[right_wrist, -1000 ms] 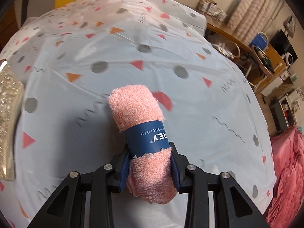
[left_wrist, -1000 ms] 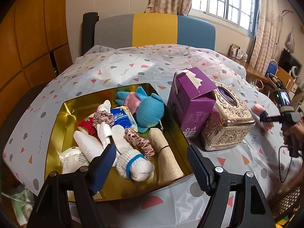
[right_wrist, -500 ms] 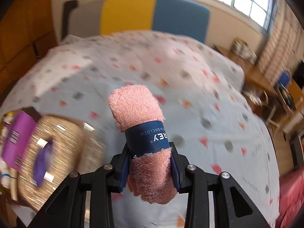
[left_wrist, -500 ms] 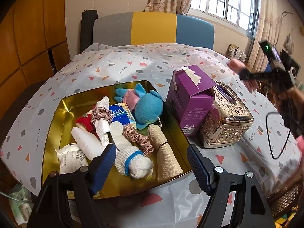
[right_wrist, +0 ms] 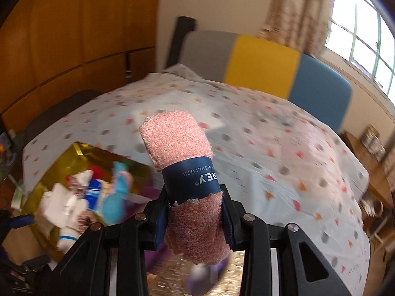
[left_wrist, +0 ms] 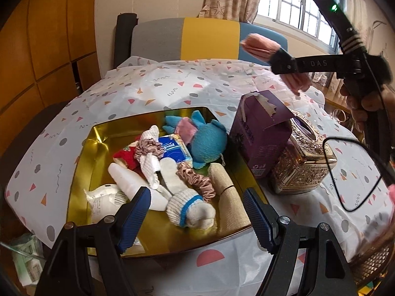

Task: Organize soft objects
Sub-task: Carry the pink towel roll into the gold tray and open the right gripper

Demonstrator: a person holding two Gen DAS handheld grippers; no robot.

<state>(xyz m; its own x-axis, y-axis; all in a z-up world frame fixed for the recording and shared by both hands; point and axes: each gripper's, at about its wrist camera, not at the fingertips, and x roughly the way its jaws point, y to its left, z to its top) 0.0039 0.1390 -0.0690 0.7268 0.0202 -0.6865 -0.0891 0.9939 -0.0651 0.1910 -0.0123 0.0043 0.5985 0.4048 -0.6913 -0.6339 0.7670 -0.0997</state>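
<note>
My right gripper (right_wrist: 195, 218) is shut on a rolled pink dishcloth (right_wrist: 176, 140) with a dark blue paper band. It holds the roll in the air, above the purple box and gold tissue box; it also shows in the left wrist view (left_wrist: 261, 48). A gold tray (left_wrist: 81, 172) holds several soft things: a blue plush toy (left_wrist: 209, 143), socks, scrunchies and a tissue pack. My left gripper (left_wrist: 197, 212) is open and empty, hovering over the tray's near edge.
A purple carton (left_wrist: 259, 133) and an ornate gold tissue box (left_wrist: 303, 157) stand right of the tray. The table has a white patterned cloth (left_wrist: 172, 88). A tricolour chair back (left_wrist: 209, 38) stands behind it. A black cable (left_wrist: 353, 172) hangs at right.
My right gripper has risen from the table's right side and swung left towards the tray, still holding the pink dishcloth. My left gripper has barely moved.
</note>
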